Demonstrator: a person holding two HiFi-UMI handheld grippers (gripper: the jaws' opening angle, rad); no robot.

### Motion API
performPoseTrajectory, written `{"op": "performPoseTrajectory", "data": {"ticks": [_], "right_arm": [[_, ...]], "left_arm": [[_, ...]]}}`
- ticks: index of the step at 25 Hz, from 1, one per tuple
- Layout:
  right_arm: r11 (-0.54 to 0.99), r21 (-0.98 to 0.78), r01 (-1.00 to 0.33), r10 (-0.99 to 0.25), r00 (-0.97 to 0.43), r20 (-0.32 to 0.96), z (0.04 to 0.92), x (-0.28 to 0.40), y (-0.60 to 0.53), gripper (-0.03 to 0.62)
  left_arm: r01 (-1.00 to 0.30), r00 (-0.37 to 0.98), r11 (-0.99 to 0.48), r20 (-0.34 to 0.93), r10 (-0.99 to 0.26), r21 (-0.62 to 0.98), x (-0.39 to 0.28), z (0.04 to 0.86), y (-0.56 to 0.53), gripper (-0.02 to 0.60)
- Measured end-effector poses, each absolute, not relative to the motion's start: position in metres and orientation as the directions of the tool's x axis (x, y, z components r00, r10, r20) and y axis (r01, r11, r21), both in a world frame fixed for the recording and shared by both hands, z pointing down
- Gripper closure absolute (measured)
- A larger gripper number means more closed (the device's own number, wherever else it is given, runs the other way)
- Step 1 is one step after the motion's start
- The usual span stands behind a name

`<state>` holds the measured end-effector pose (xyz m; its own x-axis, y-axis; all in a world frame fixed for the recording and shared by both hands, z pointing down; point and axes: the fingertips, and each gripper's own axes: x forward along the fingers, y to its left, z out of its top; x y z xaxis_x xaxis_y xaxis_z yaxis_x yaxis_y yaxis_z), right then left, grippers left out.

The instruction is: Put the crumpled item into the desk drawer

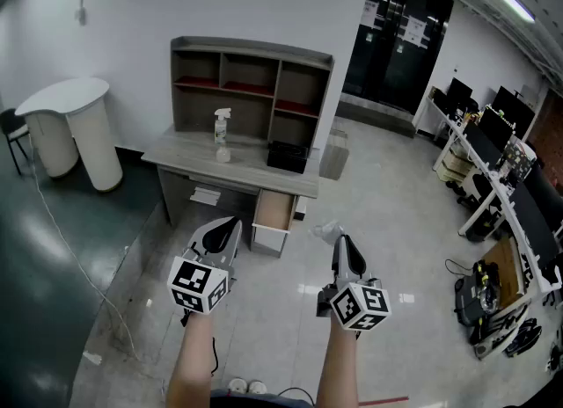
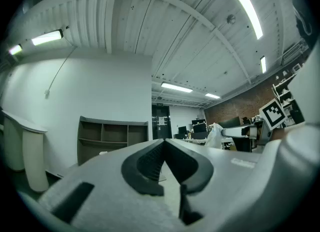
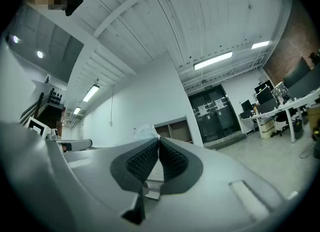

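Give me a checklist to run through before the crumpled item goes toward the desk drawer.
1. Crumpled item pinched at the tips of the right gripper: ok.
2. Desk drawer pulled open: ok.
3. Room inside the drawer: cannot tell, its inside is too small to make out.
4. Left gripper shut with nothing between its jaws: ok.
5. Spray bottle standing on the desk top, away from the drawer opening: ok.
6. Right gripper at the drawer: not ok, it hangs short of the desk over the floor.
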<state>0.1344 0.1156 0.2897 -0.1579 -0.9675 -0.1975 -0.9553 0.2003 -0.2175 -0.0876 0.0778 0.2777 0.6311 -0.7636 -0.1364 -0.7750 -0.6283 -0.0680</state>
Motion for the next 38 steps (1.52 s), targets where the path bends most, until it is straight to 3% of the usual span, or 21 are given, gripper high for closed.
{"op": "performPoseTrajectory", "data": {"ticks": [29,38], "right_arm": [[0.265,-0.293,-0.918,-0.956,-0.212,-0.202,0.318,0.163,0.100,0.574],[0.259,-0.308,-0.916,-0.961,-0.213,-0.174,0.334,0.181,0.054,0.574]], "left_arm": [[-0.816,0.578,-0.575,-0.097,-0.810,-0.059,-0.078,0.310,0.079,0.581],[-0.820,0.572,-0.570,-0.067,-0.818,-0.048,-0.063,0.326,0.035,0.581]]}}
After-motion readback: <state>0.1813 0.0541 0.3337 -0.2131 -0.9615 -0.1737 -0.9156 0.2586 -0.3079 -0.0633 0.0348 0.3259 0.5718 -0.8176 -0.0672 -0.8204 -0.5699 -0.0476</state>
